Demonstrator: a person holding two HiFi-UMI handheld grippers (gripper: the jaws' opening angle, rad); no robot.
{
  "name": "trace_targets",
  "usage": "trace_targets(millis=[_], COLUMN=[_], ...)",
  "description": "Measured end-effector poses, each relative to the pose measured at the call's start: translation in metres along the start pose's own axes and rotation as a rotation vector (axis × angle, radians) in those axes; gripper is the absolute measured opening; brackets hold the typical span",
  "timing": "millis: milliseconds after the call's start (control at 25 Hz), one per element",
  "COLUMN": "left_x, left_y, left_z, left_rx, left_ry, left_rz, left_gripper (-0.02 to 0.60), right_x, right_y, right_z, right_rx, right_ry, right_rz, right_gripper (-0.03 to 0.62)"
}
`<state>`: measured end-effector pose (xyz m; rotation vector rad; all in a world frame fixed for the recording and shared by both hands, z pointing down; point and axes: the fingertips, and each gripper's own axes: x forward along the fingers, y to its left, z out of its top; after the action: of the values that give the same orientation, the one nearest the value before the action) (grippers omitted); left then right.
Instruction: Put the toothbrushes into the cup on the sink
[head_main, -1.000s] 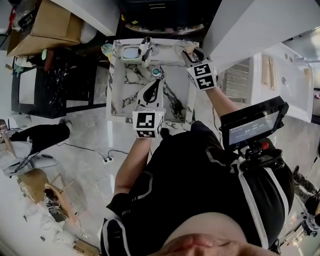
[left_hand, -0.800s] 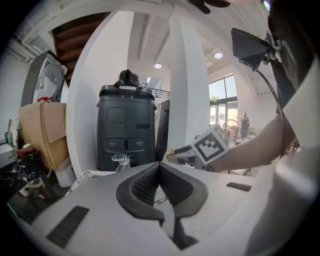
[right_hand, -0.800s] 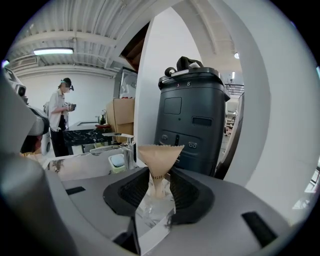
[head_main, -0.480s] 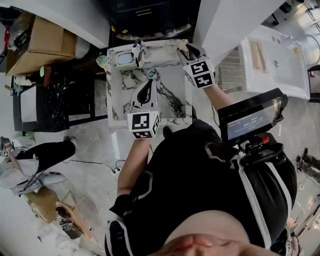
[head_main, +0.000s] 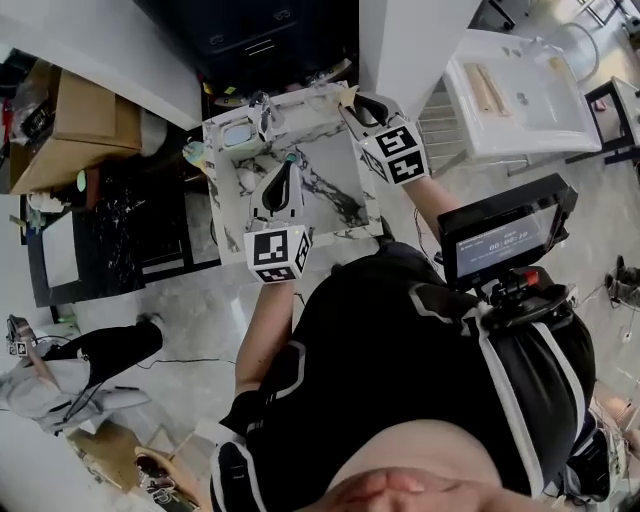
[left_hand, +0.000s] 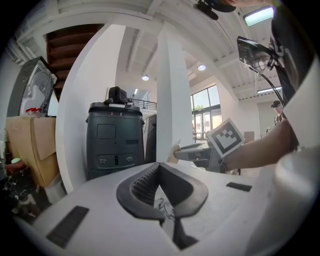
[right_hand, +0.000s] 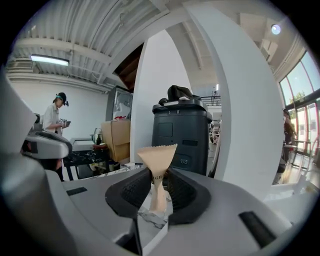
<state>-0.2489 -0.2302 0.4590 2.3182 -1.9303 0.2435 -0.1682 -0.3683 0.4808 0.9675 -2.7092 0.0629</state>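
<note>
Right hand-held gripper: jaws just closed in, now grasping paper-wrapped toothbrush at its narrow waist. It is lifted up off marble sink. Left hand-held gripper clenched, empty, also raised. Cup at sink's back left corner, well apart. Pick looks done. Carry to cup comes next.

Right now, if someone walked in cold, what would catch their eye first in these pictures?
Probably the tan paper packet standing between the jaws of the right gripper, which have just been closing on it, by the far right corner of the marble sink. Then the left gripper, shut and empty, hanging over the middle of that sink.
</note>
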Motion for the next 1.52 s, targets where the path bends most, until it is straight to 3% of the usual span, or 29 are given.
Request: trace_targets(millis=[240,520,800,1080,1520], left_x=[-0.021,-0.036,-0.043,-0.044,0.021], left_y=[0.002,0.008,0.007,0.014,0.028], left_z=[0.008,0.015,0.019,0.019,-0.001], left_rx=[-0.037,-0.013,-0.005,-0.019,-0.076], left_ry=[-0.039,-0.048,-0.058,-0.068,0.010], left_rz=[-0.047,-0.088,-0.111,-0.081,0.021], left_gripper=[0.000,-0.001,0.000,0.000,0.000], right_x=[-0.038,-0.074,-0.074,-0.040,0.070], right_y=[0.022,0.034,0.043,0.019,-0.019], right_z=[0.017,0.029,0.044,0.044,0.033], right_rx=[0.017,0.064,0.018,0.038,0.059], right_ry=[-0.055,-0.090,-0.089,-0.067,-0.091], right_rz=[-0.020,-0.081,-0.094,-0.100,0.055], right_gripper=[0.094,0.086,0.078,0.074,0.074])
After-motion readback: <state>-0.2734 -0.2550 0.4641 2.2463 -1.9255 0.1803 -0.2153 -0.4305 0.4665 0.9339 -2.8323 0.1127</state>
